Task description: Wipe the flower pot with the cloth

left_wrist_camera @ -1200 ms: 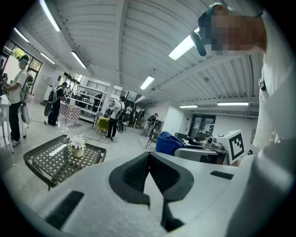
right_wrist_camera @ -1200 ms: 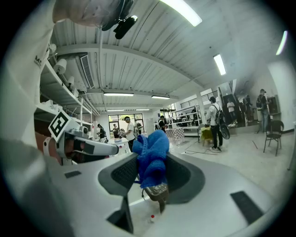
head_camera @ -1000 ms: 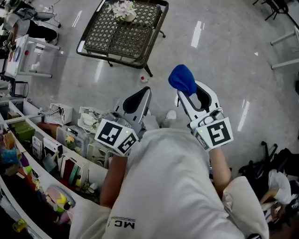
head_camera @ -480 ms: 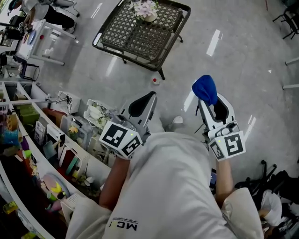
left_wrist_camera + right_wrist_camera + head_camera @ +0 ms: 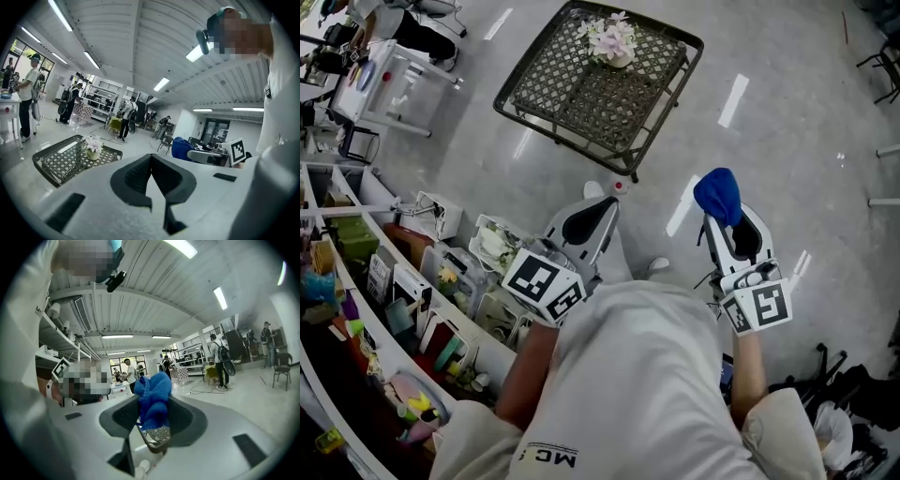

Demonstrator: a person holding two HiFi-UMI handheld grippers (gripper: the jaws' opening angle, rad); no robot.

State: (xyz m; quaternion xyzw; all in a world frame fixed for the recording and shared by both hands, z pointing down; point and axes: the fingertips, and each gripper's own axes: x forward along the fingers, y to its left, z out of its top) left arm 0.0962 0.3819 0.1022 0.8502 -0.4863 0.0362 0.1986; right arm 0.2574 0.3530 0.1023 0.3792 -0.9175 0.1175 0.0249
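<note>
Holding the cloth [image 5: 718, 195] in my right gripper [image 5: 724, 217]: jaws clamped on it, blue bundle sticking out past the tips. Right gripper view confirms, cloth [image 5: 152, 401] pinched between the pads. A small glittery bit [image 5: 157, 436] hangs just under it, can't tell what it is. Left gripper [image 5: 602, 202] is closed w/ nothing in it; in its own view the jaws meet at the tip [image 5: 151, 157], no gap.

Flower pot [image 5: 617, 58] stands upright on the lattice bench [image 5: 572, 94], near the far edge, pale flowers on top. Well apart from both grippers, neither touches pot or bench. Left gripper view shows the pot [image 5: 93, 153] ahead and to the left on the bench [image 5: 61, 161], floor between it and me.

Vs a sec ago: the bench has slid down the head view and sits nearer the grippers. Its far edge was cut off by the frame top, now the whole top is visible. Pot went from the very top edge to clearly inside the pic. Both grippers are further right in the pic, grip on the cloth unchanged, left jaws closed as before. Small red-white thing on the floor [image 5: 619, 186] now lies just off the left gripper tip, by the bench leg. Shelves [image 5: 356, 281] w/ clutter remain on my left.
</note>
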